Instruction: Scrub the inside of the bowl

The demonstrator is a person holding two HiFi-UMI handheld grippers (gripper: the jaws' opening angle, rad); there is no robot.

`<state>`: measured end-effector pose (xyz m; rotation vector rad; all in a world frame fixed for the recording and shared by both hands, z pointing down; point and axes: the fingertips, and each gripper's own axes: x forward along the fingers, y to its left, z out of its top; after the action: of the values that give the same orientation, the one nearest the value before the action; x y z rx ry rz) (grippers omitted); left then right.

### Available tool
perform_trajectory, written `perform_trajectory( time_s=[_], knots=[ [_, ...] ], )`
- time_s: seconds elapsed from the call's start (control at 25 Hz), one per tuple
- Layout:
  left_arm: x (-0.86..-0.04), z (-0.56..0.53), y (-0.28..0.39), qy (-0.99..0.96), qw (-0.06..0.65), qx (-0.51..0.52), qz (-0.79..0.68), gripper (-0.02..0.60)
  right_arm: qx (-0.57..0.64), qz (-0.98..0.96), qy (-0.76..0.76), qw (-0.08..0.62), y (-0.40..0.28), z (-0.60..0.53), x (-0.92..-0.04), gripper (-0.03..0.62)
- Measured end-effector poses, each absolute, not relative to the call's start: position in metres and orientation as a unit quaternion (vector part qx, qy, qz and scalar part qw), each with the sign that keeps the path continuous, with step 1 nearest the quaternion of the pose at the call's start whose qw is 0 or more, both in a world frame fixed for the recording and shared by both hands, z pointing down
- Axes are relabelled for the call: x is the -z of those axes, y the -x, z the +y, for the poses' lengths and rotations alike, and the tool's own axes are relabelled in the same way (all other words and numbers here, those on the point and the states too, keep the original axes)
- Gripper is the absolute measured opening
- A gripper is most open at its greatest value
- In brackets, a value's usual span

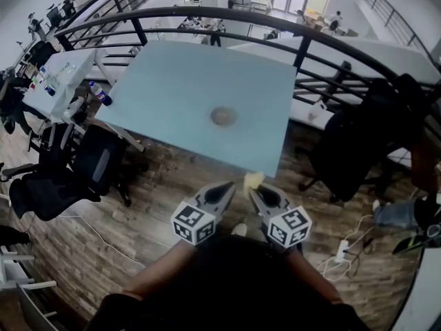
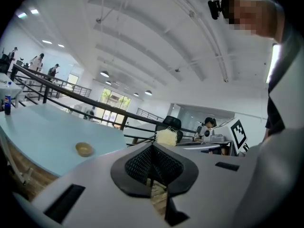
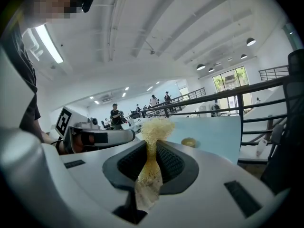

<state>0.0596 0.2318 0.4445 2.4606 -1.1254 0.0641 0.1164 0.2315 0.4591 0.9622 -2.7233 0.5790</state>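
Step in hand: approach, with scrubbing not yet begun. The left claw (image 2: pixel 152 167) is closed on nothing. The right claw (image 3: pixel 151 163) is clamped on a yellow mesh scrubber (image 3: pixel 154 127), its tuft projecting at 12 o'clock. Both hang short of the pale blue surface (image 1: pixel 179 88). The bowl (image 1: pixel 222 116) sits upright at 12 o'clock, well apart from the claws, near mid-surface: small, shallow, tan, alone. Judged next move: carry both forward. The left must open to steady the rim, and the right lowers the scrubber inside.
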Motion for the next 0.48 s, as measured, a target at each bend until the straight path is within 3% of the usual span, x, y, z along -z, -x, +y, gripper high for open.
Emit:
perform_trajectory(
  time_s=[0.48],
  knots=[
    [-0.456, 0.177, -0.085, -0.898, 0.232, -0.042, -0.372, -0.003, -0.198, -0.908, -0.357, 0.093, -0.139, 0.189, -0.463, 0.066]
  ],
)
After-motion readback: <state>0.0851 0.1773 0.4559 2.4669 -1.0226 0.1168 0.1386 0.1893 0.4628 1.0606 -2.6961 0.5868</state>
